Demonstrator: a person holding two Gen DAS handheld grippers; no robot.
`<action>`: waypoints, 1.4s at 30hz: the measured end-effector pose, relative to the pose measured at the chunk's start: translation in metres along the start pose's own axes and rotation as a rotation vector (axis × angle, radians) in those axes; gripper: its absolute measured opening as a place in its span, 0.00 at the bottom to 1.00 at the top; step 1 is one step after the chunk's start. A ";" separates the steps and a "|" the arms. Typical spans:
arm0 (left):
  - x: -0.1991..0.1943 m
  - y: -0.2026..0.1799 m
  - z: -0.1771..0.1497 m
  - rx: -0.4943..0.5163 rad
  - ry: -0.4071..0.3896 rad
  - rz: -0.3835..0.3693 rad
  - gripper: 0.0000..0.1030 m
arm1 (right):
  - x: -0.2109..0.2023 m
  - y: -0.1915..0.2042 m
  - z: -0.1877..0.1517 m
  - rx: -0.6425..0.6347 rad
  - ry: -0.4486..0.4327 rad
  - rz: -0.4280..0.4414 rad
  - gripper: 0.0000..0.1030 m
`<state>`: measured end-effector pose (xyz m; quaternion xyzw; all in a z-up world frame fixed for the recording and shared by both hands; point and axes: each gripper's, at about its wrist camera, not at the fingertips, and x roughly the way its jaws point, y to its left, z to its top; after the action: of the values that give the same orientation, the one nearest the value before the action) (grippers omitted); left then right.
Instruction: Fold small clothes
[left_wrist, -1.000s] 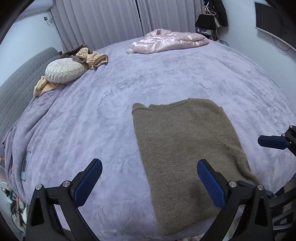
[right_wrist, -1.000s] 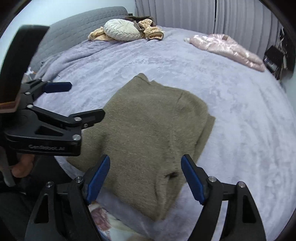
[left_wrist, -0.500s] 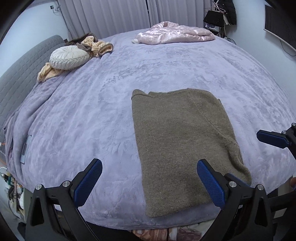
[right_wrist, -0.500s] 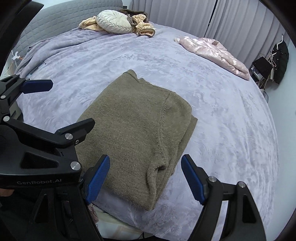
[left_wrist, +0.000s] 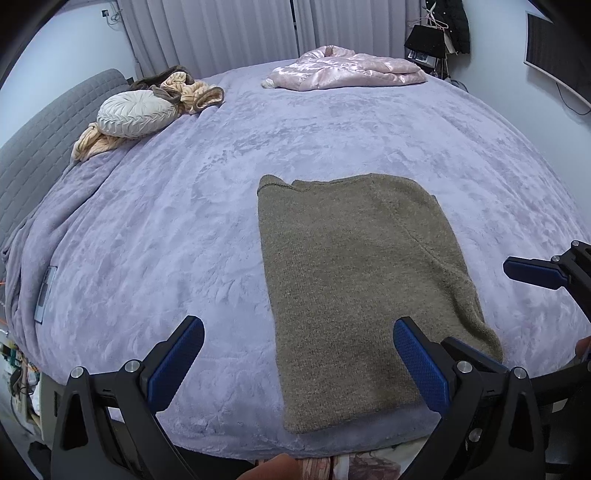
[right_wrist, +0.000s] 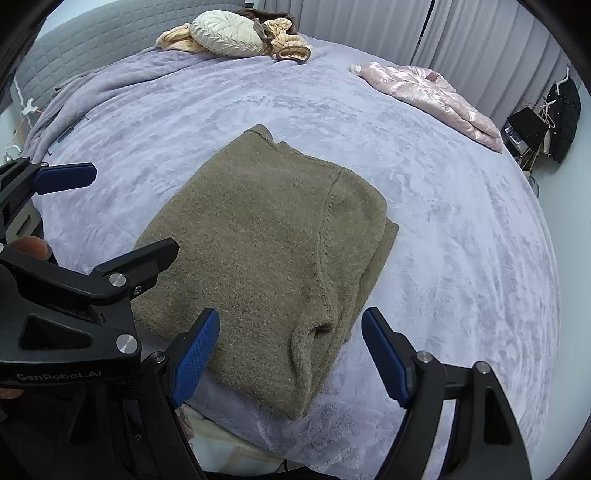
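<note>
The left gripper (left_wrist: 298, 363) and the right gripper (right_wrist: 290, 352) are black frames with silver screws and textured blue pads (left_wrist: 421, 365). White lettering, seemingly "GenRobot.AI", marks the left one's side.

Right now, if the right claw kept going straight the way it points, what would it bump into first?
Most likely the brown sweater. The right claw is open and empty, angled down over the sweater's near folded corner on the purple blanket. Nothing else seems to lie in between, though depth is hard to judge.

Olive-brown knit sweater (left_wrist: 354, 280), lilac plush blanket (left_wrist: 184, 240), shiny pink jacket (left_wrist: 343, 68), cream pleated cushion (left_wrist: 135, 114), perhaps striped tan cloth (left_wrist: 192, 92)
</note>
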<state>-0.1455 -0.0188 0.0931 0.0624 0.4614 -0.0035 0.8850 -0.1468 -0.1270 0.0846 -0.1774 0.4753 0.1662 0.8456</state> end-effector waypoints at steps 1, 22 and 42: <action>0.002 -0.001 -0.001 0.001 0.006 -0.004 1.00 | 0.001 0.000 0.000 0.001 0.003 -0.001 0.79; 0.031 0.002 0.005 -0.038 0.072 -0.030 1.00 | 0.020 -0.009 0.009 -0.008 0.049 -0.011 0.79; 0.035 0.013 0.004 -0.075 0.081 -0.044 1.00 | 0.022 -0.002 0.014 -0.027 0.057 -0.020 0.79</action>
<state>-0.1211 -0.0049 0.0678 0.0189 0.4981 -0.0031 0.8669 -0.1244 -0.1200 0.0727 -0.1982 0.4953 0.1588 0.8308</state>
